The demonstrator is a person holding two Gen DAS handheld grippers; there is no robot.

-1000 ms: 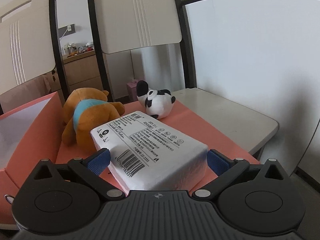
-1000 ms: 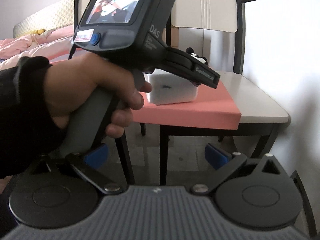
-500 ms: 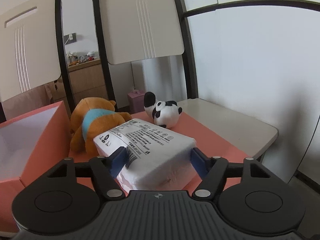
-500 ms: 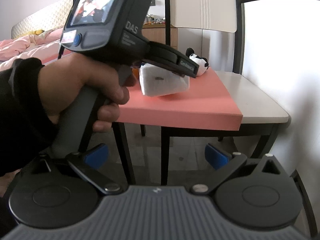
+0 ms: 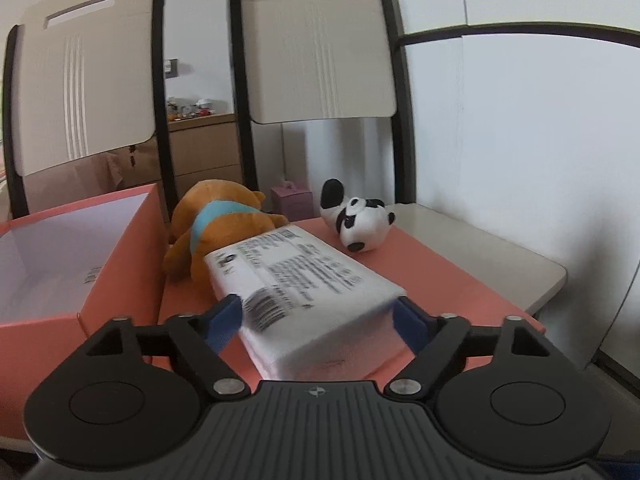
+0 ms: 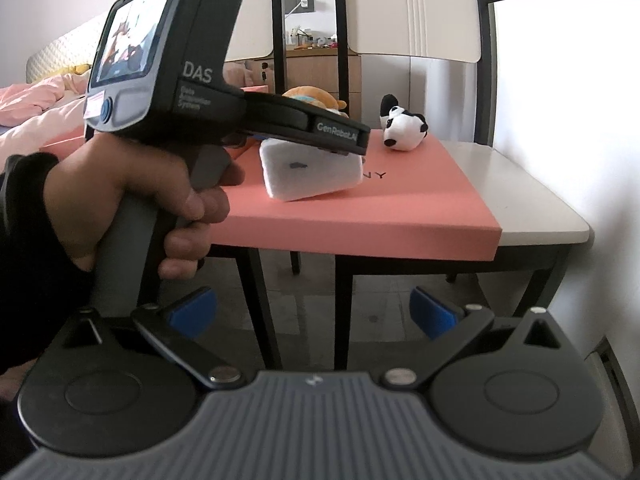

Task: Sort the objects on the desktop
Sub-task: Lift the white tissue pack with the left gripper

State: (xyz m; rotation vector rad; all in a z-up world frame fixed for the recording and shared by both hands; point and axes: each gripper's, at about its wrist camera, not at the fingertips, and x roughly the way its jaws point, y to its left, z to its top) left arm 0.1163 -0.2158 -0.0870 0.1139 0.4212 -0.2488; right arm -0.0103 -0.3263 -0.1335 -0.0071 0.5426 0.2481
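Chairs: two chair backs [image 5: 316,44], cream panels in black frames, stand behind the table.
Cabinet: a wooden drawer unit [image 5: 200,148] shows between the chairs, small clutter on top, too small to tell.
Bed: pink bedding [image 6: 36,100] lies off to the left.
Wall: plain white wall [image 5: 520,140] beside the table.
Floor: grey tiles [image 6: 320,292] under the table.

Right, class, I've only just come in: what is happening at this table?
A person is sorting things on a small table. The left gripper is shut on a white tissue pack, tilted and lifted at one end off the pink sheet. An orange plush bear and a panda toy lie behind it, an open pink box to the side. The right gripper hangs open, short of the table.
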